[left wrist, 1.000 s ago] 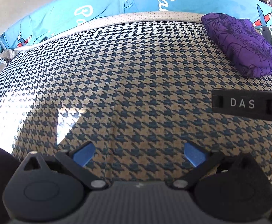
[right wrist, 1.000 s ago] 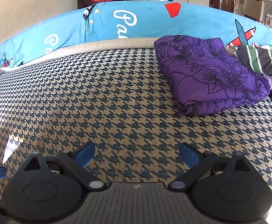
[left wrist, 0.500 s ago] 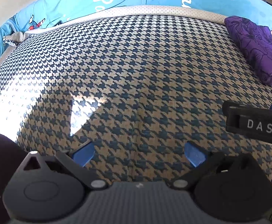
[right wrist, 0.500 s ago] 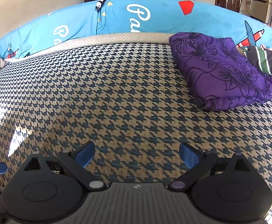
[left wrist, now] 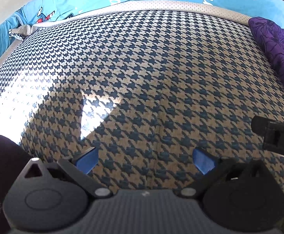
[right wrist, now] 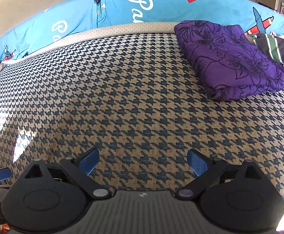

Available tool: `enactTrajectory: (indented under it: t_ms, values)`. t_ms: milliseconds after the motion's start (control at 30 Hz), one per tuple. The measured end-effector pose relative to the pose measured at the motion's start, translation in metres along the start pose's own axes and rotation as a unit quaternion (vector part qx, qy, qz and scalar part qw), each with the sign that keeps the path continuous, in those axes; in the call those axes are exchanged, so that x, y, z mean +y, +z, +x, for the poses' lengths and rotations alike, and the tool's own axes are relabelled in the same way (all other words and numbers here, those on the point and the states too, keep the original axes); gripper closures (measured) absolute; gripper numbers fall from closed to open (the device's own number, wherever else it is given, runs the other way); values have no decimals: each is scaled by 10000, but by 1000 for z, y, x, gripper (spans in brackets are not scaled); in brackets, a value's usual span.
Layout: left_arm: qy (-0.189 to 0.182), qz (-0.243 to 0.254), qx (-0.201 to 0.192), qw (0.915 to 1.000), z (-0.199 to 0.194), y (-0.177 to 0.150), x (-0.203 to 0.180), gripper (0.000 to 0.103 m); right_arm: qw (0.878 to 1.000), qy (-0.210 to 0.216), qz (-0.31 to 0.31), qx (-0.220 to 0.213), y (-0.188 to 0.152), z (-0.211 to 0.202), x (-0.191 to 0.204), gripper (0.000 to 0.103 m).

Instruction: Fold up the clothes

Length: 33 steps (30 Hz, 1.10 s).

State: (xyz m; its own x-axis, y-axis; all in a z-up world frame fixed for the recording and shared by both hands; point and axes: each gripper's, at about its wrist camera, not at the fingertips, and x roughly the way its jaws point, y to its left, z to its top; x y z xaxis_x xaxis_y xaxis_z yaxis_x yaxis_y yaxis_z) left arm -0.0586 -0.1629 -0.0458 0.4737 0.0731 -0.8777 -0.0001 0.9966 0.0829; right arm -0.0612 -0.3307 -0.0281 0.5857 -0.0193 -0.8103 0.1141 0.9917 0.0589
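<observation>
Woven houndstooth cloth (right wrist: 142, 97), matt
</observation>
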Motion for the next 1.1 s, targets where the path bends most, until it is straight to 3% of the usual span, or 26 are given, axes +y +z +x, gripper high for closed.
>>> enactTrajectory:
  t_ms: [567,1100]
  values:
    - [-3,115,63,9999,6,-1,-7,0,9999,-89,88,-48,1,-6,-4,6]
    - [158,268,-283,9991,-6,1,-11,0,9992,-163,32,-366,4,-14,0,6]
